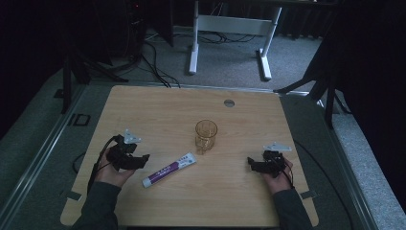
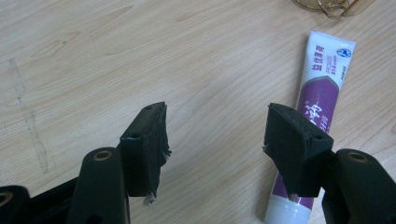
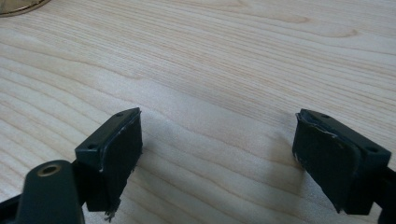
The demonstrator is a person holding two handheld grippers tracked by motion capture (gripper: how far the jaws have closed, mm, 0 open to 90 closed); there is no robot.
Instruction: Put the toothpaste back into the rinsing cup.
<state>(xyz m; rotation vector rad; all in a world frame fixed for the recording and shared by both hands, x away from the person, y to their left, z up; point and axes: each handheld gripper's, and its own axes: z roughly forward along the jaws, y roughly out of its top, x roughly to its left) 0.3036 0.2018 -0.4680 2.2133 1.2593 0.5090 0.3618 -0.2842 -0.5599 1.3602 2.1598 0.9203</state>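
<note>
Plywood tabletop (image 1: 191,105), pale and wood-grained with rounded corners, is the largest thing in front of you, and everything lies on it. Your left gripper (image 1: 142,159), black with a grey three-cornered plate on top, rests low at the table's left side in your left hand (image 1: 111,173); your right gripper (image 1: 251,164), built the same, sits well apart at the right side in your right hand (image 1: 280,178). Both point inward toward each other.

Next in size comes the amber see-through glass cup (image 1: 206,135), upright, ahead of both sets of jaws and between them. Its rim edges into the top of the left gripper view (image 2: 331,5).

Smallest is the white-and-purple toothpaste tube (image 1: 169,169), lying flat and slanted just beside your left jaws. In the left gripper view the tube (image 2: 322,88) runs along the outer side of the right-hand jaw, partly behind it, not between the pads.

Your left jaws stand wide apart with only bare wood between them. Your right jaws (image 3: 217,158) are spread wide too, gripping nothing.
</note>
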